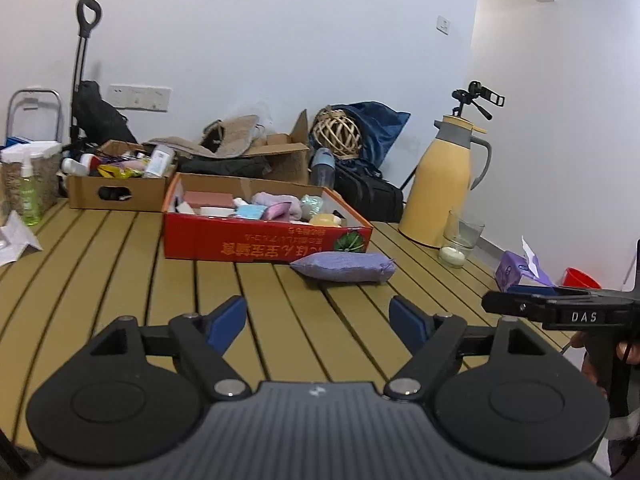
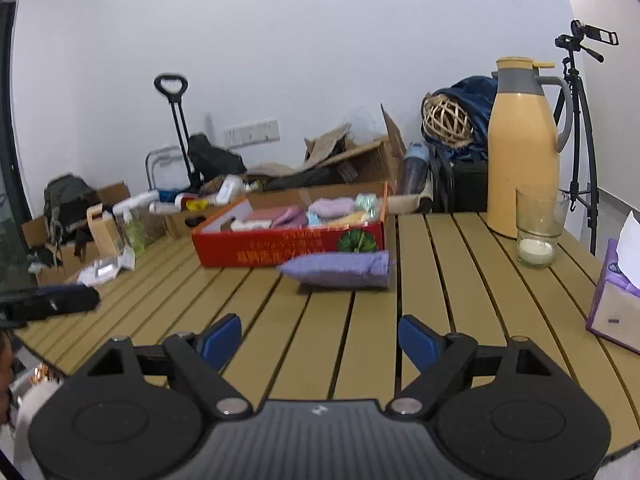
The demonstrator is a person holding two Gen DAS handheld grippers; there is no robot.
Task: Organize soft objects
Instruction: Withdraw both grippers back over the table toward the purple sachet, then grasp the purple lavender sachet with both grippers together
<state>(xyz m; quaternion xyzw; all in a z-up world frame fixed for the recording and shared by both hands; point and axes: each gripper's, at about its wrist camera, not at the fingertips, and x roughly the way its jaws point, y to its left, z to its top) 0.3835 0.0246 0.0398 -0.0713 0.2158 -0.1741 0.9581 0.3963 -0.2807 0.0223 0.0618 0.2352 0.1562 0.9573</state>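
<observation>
A purple knitted pouch [image 1: 345, 267] lies on the slatted table just in front of a red cardboard box [image 1: 264, 240] filled with several soft items. The pouch also shows in the right wrist view [image 2: 340, 270], against the same red box [image 2: 288, 246]. My left gripper [image 1: 318, 322] is open and empty, low over the table, short of the pouch. My right gripper [image 2: 320, 338] is open and empty too, also short of the pouch. The right gripper shows side-on at the right edge of the left wrist view [image 1: 560, 308].
A yellow thermos jug [image 2: 522, 152] and a glass with a candle [image 2: 538, 232] stand at the right. A purple tissue box [image 2: 616, 296] sits at the right table edge. A brown box of bottles [image 1: 116, 184] and a green spray bottle [image 1: 28, 190] are at the back left.
</observation>
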